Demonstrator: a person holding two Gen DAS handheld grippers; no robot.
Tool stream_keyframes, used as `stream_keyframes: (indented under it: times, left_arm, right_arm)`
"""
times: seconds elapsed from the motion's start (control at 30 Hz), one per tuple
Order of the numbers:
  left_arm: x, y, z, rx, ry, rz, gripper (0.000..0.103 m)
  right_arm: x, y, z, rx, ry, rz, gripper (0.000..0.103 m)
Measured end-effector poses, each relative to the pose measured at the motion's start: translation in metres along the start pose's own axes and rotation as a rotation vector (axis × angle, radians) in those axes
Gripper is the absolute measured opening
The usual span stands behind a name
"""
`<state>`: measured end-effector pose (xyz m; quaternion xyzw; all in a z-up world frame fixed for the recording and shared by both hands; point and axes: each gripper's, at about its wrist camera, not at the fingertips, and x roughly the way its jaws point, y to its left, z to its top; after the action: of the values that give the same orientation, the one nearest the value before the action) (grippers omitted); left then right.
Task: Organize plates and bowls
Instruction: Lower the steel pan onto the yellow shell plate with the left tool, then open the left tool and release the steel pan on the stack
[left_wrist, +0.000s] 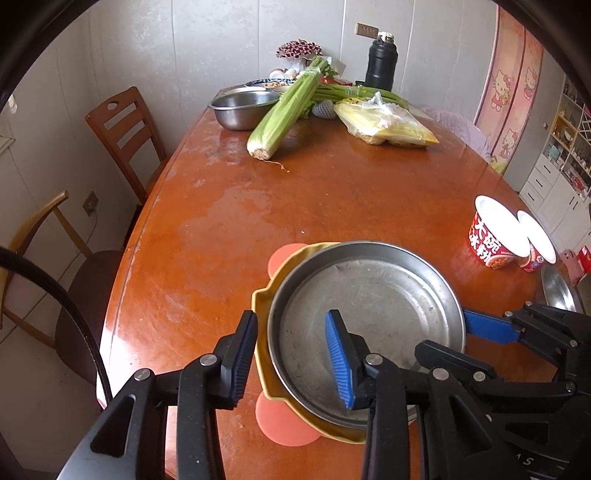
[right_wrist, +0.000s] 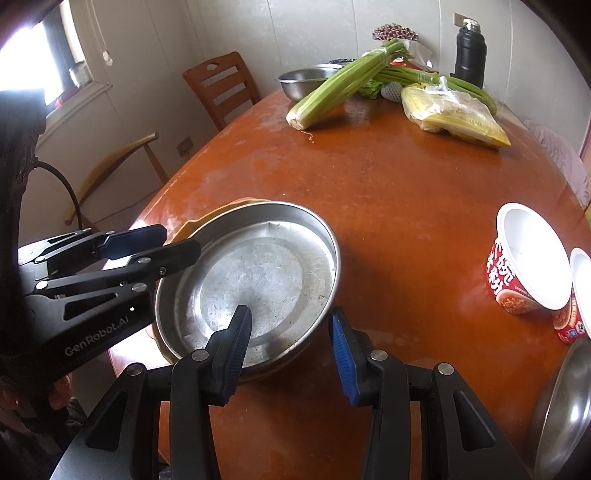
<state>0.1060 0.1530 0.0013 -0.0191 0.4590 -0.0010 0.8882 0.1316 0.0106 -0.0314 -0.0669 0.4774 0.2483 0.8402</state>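
Note:
A round steel plate (left_wrist: 380, 295) (right_wrist: 266, 266) rests inside a yellow dish (left_wrist: 264, 295) (right_wrist: 192, 223) with pink feet on the brown table. My left gripper (left_wrist: 291, 356) is open and straddles the near-left rims of both, one finger outside the yellow dish and one over the steel plate. My right gripper (right_wrist: 290, 341) is open and straddles the steel plate's near-right rim. Each gripper shows in the other's view, the right (left_wrist: 484, 326) and the left (right_wrist: 147, 243). Two red-and-white paper bowls (left_wrist: 496, 236) (right_wrist: 528, 258) stand to the right. Another steel plate (right_wrist: 569, 410) (left_wrist: 559, 290) lies at the right edge.
At the table's far end are a steel bowl (left_wrist: 243, 107), a celery bunch (left_wrist: 286, 107), a bag of yellow food (left_wrist: 388, 123), green stalks and a black flask (left_wrist: 380, 61). Wooden chairs (left_wrist: 123, 136) stand along the left side. A black cable (left_wrist: 55, 295) hangs at left.

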Motion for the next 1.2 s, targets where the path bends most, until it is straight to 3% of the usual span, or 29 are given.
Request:
stream_keyframes:
  times: [0.6,0.73,0.83,1.2]
  left_arm:
    - [0.002,0.015,-0.006,-0.082,0.035,0.003,0.043]
    - [-0.003,0.016,-0.006,-0.113,0.028,0.019,0.053]
    - [-0.004,0.016,-0.008,-0.133,0.035,0.025,0.054]
    - [-0.002,0.021,-0.03,-0.236,0.097,-0.013,0.056]
  right_arm:
    - [-0.016,-0.01,0.004,0.01,-0.041,0.018,0.046]
    - [-0.025,-0.02,0.008,0.02,-0.064,0.019,0.047]
    - [-0.03,-0.027,0.01,0.029,-0.074,0.019,0.051]
    - [-0.013,-0.041,0.007,0.035,-0.009,0.083,0.053]
